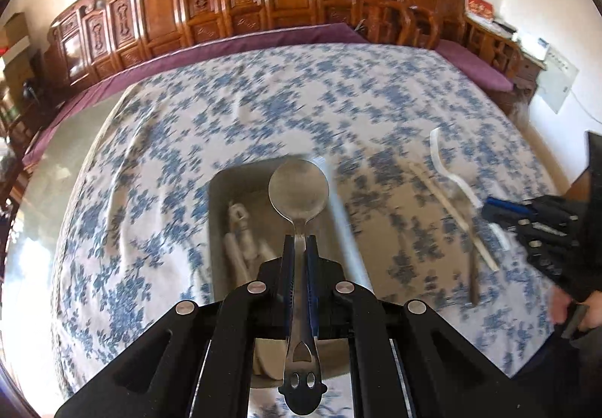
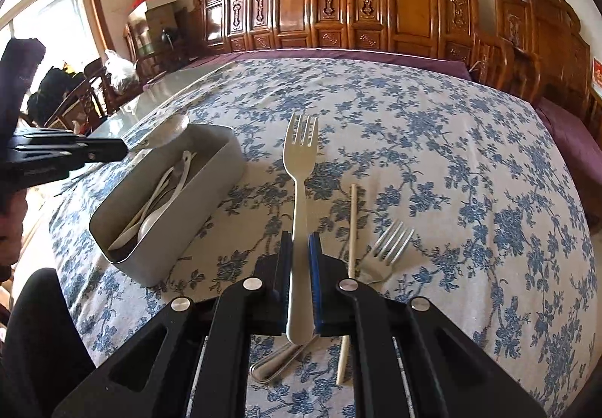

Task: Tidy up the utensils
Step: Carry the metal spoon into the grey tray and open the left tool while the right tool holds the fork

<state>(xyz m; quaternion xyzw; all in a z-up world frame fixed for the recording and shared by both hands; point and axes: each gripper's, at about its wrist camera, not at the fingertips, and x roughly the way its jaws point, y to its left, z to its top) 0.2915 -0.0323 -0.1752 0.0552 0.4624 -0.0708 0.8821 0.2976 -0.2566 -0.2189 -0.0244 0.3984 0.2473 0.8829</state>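
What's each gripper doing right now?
Left gripper: shut on the metal spoon, above the grey utensil box.
Right gripper: shut on the white fork, above the tablecloth.

A white cloth (image 2: 432, 139) patterned with blue flowers covers the counter, edged by a purple cushion (image 2: 572, 139). A grey box (image 2: 180, 230) holds cream spoons (image 2: 150, 207). Silver spoon (image 1: 299, 192), cream fork (image 2: 301, 169), black claws with blue pads (image 2: 314, 267), carved brown wood (image 2: 338, 4) behind.
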